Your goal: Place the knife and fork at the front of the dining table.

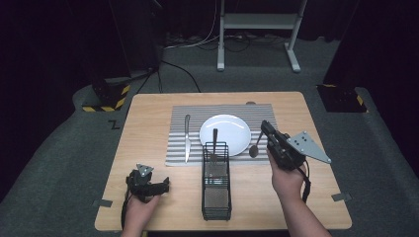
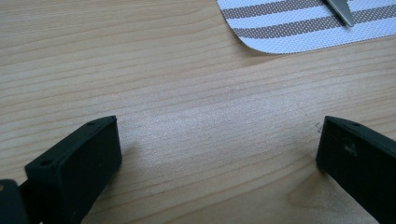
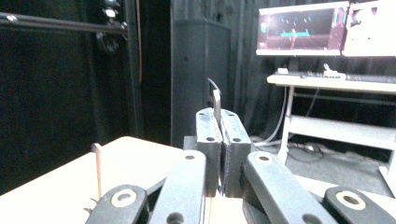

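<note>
We see a wooden table (image 1: 148, 123) with a striped mat (image 1: 180, 118) toward its far edge, and on the mat a white plate (image 1: 232, 129) at the middle. A black wire basket (image 1: 216, 190) stands at the near edge, its far end touching the plate's near rim, with 1 fork (image 1: 215, 143) upright in that far end. A knife (image 1: 187, 140) lies on the mat just left of the plate, so we judge that piece placed. The right gripper (image 1: 265, 127) is clamped shut on a spoon (image 1: 256, 147): in the right gripper view the thin handle (image 3: 216, 100) sticks up out of the pressed-together jaws, and from above the bowl hangs below them, over the mat's near right corner beside the plate's right rim. We judge the spoon about to be laid there; the fork is left to do. The left gripper (image 1: 165, 185) rests at the near left corner with its jaws wide apart on bare wood, holding nothing, and the spoon is well apart from it.
</note>
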{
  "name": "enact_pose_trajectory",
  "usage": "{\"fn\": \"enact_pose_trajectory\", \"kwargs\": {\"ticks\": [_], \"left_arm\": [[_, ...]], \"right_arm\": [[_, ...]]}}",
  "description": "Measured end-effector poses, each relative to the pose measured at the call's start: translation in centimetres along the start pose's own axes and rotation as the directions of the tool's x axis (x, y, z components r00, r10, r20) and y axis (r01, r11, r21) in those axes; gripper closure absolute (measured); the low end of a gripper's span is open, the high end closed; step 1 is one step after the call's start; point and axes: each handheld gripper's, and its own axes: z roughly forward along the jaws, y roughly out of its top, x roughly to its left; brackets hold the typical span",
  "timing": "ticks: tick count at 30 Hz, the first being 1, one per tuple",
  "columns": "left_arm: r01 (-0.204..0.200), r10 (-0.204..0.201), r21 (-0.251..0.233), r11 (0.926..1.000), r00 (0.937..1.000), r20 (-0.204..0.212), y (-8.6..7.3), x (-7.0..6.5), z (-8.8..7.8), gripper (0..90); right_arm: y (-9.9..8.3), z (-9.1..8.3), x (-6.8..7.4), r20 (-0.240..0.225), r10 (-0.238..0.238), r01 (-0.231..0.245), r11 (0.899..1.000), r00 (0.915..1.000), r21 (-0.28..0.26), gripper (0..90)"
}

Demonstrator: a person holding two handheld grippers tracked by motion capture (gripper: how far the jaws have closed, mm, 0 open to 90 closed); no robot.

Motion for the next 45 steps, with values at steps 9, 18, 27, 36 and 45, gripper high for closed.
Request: {"fn": "enact_pose_trajectory", "kwargs": {"ticks": [9, 18, 27, 36, 45], "left_arm": [[0.002, -0.002, 0.0, 1.0, 1.0, 0.0, 0.0, 0.0, 0.0, 0.0], [0.001, -0.001, 0.0, 1.0, 1.0, 0.0, 0.0, 0.0, 0.0, 0.0], [0.002, -0.002, 0.0, 1.0, 1.0, 0.0, 0.0, 0.0, 0.0, 0.0], [0.002, -0.002, 0.0, 1.0, 1.0, 0.0, 0.0, 0.0, 0.0, 0.0], [0.001, -0.001, 0.0, 1.0, 1.0, -0.001, 0.0, 0.0, 0.0, 0.0]], "right_arm": [[-3.3, 0.6, -2.8, 0.059, 0.016, -0.021, 0.996, 0.9981, 0.082, 88.6], [-5.2, 1.7, -4.0, 0.088, 0.011, -0.023, 0.99, 0.9961, 0.138, 88.6], [-6.0, 2.3, -4.6, 0.095, 0.014, -0.03, 0.985, 0.9954, 0.17, 88.5], [-6.7, 3.6, -5.1, 0.106, 0.031, -0.051, 0.981, 0.9939, 0.189, 88.5], [-7.1, 6.1, -6.3, 0.111, 0.083, -0.105, 0.973, 0.9903, 0.206, 88.5]]}}
